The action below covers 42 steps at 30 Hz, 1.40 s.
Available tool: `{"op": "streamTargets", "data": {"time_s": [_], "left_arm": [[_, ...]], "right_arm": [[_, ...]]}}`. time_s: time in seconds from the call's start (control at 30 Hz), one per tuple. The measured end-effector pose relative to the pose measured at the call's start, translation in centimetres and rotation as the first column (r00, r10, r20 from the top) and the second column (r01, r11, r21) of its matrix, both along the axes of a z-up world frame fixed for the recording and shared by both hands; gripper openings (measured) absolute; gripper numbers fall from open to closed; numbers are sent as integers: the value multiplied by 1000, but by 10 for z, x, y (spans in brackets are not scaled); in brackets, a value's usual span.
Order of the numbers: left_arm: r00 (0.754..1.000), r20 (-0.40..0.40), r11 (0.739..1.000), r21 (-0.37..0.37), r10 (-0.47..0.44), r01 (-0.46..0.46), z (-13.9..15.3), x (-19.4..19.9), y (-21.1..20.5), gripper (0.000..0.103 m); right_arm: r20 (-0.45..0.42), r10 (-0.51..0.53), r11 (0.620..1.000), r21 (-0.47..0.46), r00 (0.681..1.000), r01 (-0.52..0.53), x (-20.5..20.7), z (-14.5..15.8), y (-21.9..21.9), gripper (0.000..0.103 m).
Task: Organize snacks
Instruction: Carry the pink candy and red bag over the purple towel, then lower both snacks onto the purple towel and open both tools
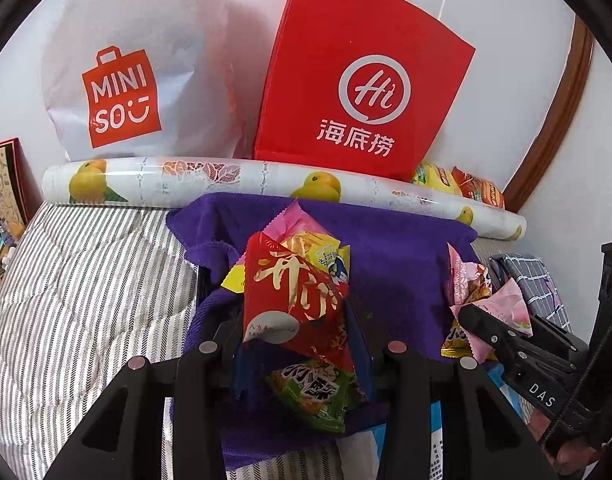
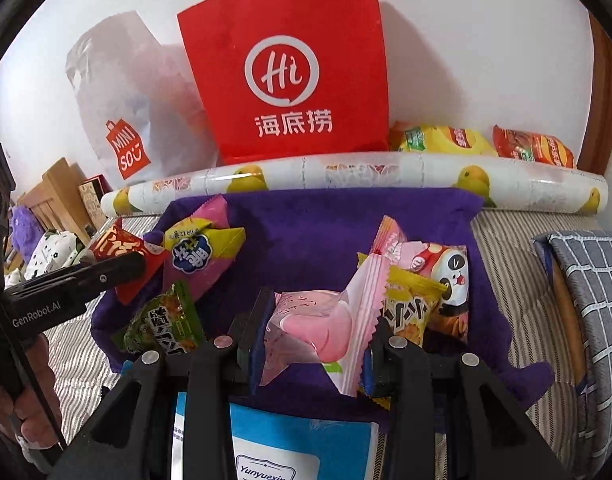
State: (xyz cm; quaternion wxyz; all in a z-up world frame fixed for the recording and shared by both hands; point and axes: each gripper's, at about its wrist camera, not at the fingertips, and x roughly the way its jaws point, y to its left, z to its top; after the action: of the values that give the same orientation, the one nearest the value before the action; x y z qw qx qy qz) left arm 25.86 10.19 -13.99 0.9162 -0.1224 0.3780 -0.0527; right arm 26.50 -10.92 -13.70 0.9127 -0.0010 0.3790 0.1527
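Step in hand: you have a packet in each gripper, both held over the purple cloth (image 2: 345, 220) spread on the striped bed (image 1: 86, 280); this looks like the sorting stage, with snacks being moved into groups.
Left gripper (image 1: 302, 344): its fingers are closed about as tight as they go on the red packet (image 1: 290, 292), which stands up out of them, gold lettering toward you.
Right gripper (image 2: 309, 344): its fingers are pinched on the pink packet (image 2: 325, 320), which sits crosswise between them, one crimped end sticking out past the right-hand finger.
Left group: a green packet (image 2: 162, 320) and a pink-and-yellow packet (image 2: 202, 256) lie on the cloth's left side, just under and beside the red one.
Right group: a yellow packet (image 2: 409, 308) and a panda packet (image 2: 445, 280) lie together on the cloth's right side, just beyond the pink one.
Behind: a rolled sheet with fruit print (image 2: 345, 172) lies along the cloth's far edge, with a red paper bag (image 2: 290, 72) and a white shopping bag (image 1: 122, 80) against the wall.
Poor view: whether either held packet already touches the pile beneath it, you cannot tell from these angles.
Next move: likely set each packet down with its own group. Lower until it rests on the cloth, then spread the fingers and pull back without dragging its neighbours.
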Motion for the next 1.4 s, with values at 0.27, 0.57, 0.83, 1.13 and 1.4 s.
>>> {"op": "streamTargets", "data": {"time_s": [0.27,0.57,0.83,1.13,1.4], "left_arm": [[1000,-19,1000,7,2,-2,-5,3,-2,39],[1000,-22,1000,10,-10,10,-6,4,-4,39],[1000,-21,1000,12,-21,21,-6,3,-6,39],[999,-22,999,14,-42,43,-6,2,-10,40],[998,-30,999,-1,-50,50,-8,3,-10,40]], "right_arm": [[-17,3,1000,-9,1000,-3,1,-2,2,37],[-41,2,1000,-21,999,-3,3,-5,3,38],[-46,10,999,-39,999,-12,3,-7,7,40],[-43,13,998,-60,999,-16,1,-4,9,44],[-7,20,998,-67,1000,-20,-4,2,11,58]]}}
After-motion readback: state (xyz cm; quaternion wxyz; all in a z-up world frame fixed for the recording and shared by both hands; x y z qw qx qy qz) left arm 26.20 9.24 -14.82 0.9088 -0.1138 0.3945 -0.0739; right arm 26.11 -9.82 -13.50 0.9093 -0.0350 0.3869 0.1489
